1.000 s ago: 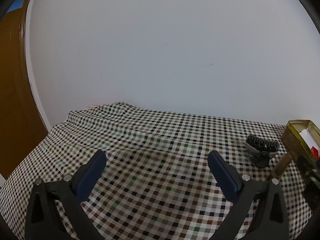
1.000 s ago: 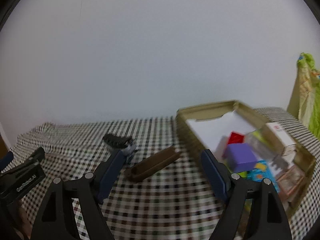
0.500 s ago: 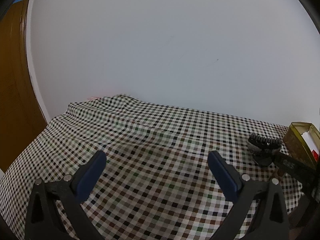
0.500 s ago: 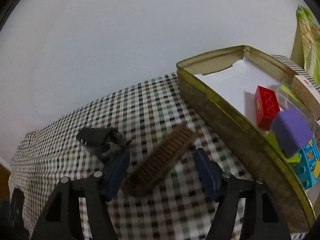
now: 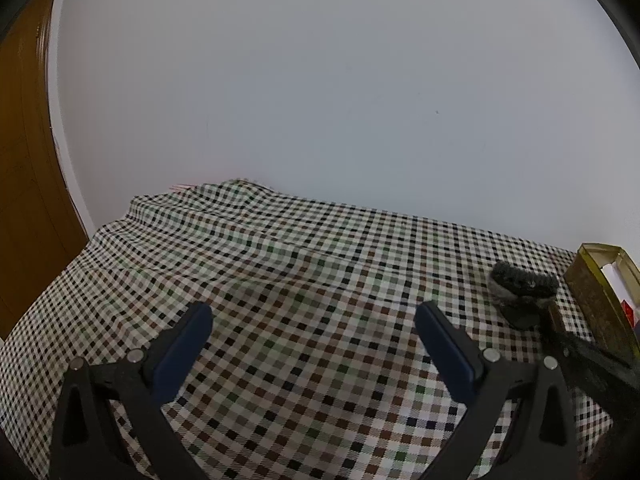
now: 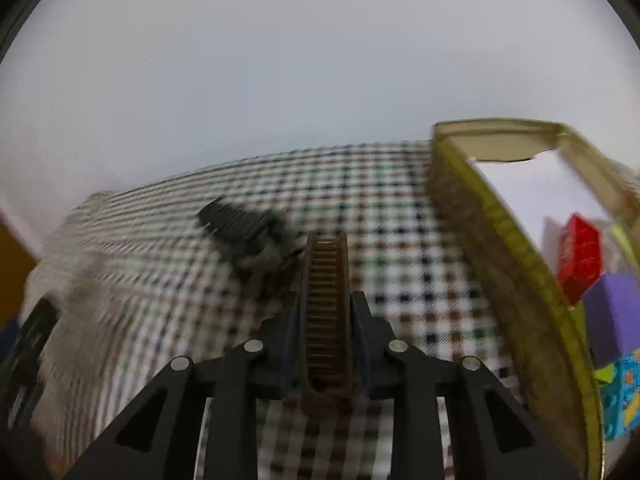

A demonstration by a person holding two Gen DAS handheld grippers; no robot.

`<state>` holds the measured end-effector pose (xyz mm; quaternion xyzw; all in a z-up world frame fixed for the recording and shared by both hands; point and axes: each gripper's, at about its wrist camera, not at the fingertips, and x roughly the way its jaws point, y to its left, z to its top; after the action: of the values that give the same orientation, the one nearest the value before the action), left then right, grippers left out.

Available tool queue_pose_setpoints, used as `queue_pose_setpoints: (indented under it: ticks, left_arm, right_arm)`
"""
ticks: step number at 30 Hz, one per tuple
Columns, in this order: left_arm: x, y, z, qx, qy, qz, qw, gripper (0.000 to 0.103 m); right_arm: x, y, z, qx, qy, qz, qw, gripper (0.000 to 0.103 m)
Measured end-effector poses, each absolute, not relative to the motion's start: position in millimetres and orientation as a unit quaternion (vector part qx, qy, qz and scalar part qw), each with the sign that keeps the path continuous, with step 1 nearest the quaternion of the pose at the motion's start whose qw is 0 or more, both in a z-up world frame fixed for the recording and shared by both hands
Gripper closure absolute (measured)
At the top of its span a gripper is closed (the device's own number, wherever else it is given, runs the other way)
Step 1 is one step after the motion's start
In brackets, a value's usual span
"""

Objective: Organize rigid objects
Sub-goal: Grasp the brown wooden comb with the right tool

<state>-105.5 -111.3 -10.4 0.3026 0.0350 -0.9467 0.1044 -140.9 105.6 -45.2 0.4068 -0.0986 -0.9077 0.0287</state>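
Note:
My right gripper [image 6: 326,300] is shut on a brown toothed comb [image 6: 326,268], which stands on edge between the pads and sticks out ahead of them over the checked cloth [image 6: 400,248]. Just past its tip lies a black bristly brush-like object [image 6: 240,226], which also shows in the left wrist view as the black object [image 5: 520,284]. To the right stands an open gold tin [image 6: 500,240] holding a red block [image 6: 580,256], a purple block [image 6: 612,316] and a blue patterned block [image 6: 620,396]. My left gripper [image 5: 316,320] hangs open over bare cloth, nothing between its fingers.
The checked cloth [image 5: 280,264] covers the table up to a white wall. A brown door [image 5: 24,200] is at the far left. White paper [image 6: 540,192] lines the far end of the tin. In the left wrist view the gold tin [image 5: 596,300] is at the right edge.
My right gripper came down over the brown comb and closed on it; the comb, once lying slantwise, now points straight out between the pads. The left gripper stayed open and hardly moved.

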Motion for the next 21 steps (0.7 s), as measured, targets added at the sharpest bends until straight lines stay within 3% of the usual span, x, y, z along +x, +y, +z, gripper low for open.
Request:
queue_pose_setpoints:
  ticks: [8,21]
  left_arm:
    - [-111,-111,-15,0.328,0.044,-0.941,0.078,0.001]
    - [-104,-85,-11,0.308,0.084,-0.948,-0.017,0.001]
  right_arm:
    - [-102,123,-40,0.373,-0.129,-0.912,0.115,0.075]
    - [-68,131,-3,0.256,-0.058,-0.964,0.036,0.075]
